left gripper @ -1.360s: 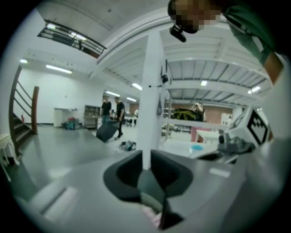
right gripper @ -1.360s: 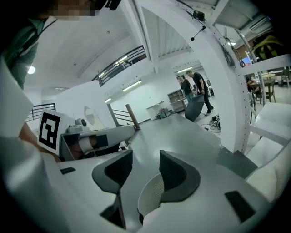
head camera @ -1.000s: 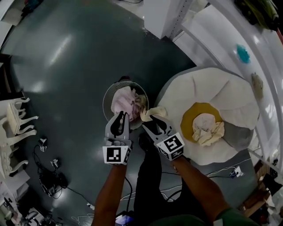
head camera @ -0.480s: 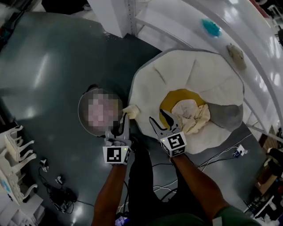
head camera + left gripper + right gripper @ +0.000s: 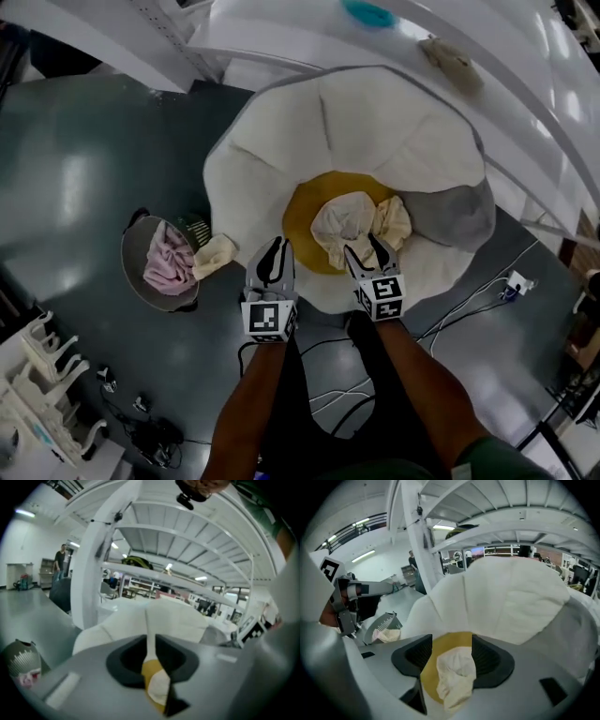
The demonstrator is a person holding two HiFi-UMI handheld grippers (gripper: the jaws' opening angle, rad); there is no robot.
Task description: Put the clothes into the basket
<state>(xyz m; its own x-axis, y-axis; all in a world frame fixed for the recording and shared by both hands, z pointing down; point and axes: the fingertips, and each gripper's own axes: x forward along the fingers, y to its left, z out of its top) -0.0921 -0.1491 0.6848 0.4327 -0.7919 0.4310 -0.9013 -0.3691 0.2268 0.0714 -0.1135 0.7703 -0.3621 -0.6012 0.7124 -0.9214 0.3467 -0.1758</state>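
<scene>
A pile of cream clothes lies on the yellow centre of a big white flower-shaped cushion. My right gripper hangs just short of the pile, open. Its jaws have just been opening, and nothing is between them. My left gripper hovers over the cushion's near edge, shut to a thin slit and holding nothing. The round grey basket stands on the floor to the left with pink clothes inside. A cream cloth is draped over its rim.
White beams run behind and to the right of the cushion; a beige rag and a teal object lie on them. Cables trail on the grey floor at right. White chairs stand at lower left. A person stands far off.
Both grippers swung right from the basket to the cushion. The right gripper let go of the cream cloth at the basket rim, and its jaws now stand wider.
</scene>
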